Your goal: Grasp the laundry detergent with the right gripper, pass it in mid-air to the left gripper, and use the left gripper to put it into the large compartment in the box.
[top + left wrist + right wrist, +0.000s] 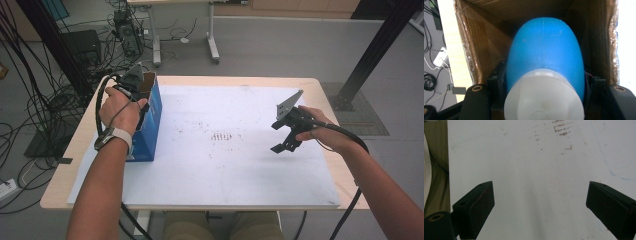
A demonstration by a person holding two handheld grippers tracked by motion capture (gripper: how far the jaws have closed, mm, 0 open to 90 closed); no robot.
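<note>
A blue bottle (545,45) with a white cap (544,100) hangs inside an open cardboard box (484,42). My left gripper (545,81) is shut on the bottle, with one black jaw pressed against each side of it. From above, that box (152,120) is blue outside and stands upright at the left of the white mat, and my left gripper (136,85) reaches into its open top. My right gripper (278,137) hovers open over the right part of the mat. In the right gripper view its jaws (540,202) stand wide apart with nothing between them.
A white mat (225,170) covers most of the wooden table (62,175) and has brownish smudges (220,136) near its middle. Cables (30,115) and equipment lie on the floor to the left. A black post (372,50) stands at the back right.
</note>
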